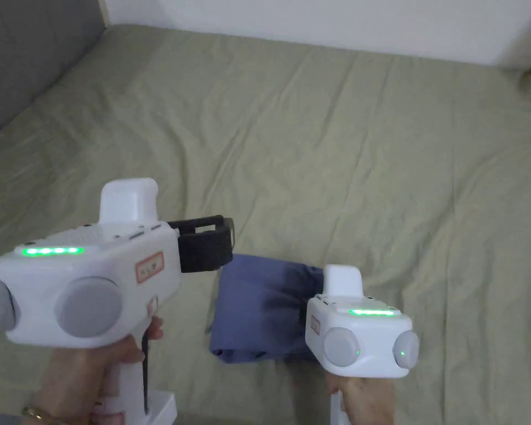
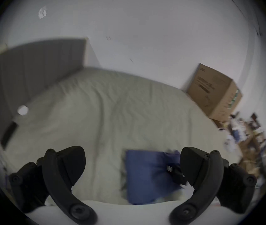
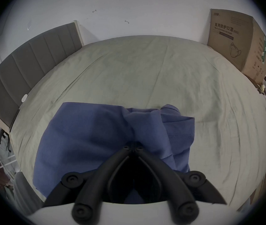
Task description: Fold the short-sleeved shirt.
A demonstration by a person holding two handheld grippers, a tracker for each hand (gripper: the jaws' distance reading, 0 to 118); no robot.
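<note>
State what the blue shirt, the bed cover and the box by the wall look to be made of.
Blue shirt: thin woven cloth, probably cotton or a blend; matte, with soft creases and a stitched hem. Bed cover: olive woven sheet, matte, creased all over. Box: brown corrugated cardboard, judging by its dull surface and sharp edges.
</note>
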